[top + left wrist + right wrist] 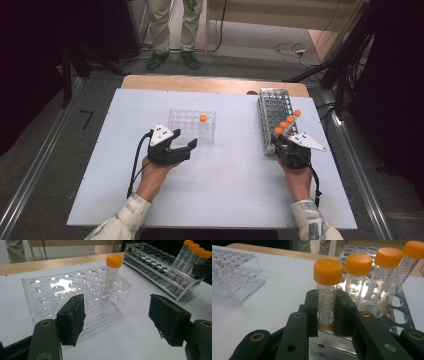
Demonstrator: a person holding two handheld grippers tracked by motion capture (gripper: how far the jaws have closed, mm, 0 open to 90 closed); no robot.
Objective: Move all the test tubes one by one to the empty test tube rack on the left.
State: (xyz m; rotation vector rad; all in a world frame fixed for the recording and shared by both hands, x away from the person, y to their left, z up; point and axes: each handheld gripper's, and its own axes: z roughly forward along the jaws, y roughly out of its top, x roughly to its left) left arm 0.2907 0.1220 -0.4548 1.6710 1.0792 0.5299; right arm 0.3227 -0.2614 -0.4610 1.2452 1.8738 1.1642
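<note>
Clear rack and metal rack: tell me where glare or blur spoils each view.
High view: soft and dim, dark room edges, clear rack faint. Left gripper view: glare whitens the clear rack's top holes; left gripper blurred. Right gripper view: nearest tube sharp, metal rack glinting, far caps soft.

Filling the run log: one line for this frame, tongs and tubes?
right tongs: shut on nearest tube in metal rack | left tongs: open, empty, facing clear rack | clear rack: one tube upright

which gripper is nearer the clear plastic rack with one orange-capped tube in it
Left. The left gripper sits open just in front of the clear plastic rack; the right gripper is across the table, shut on a tube in the metal rack.
</note>
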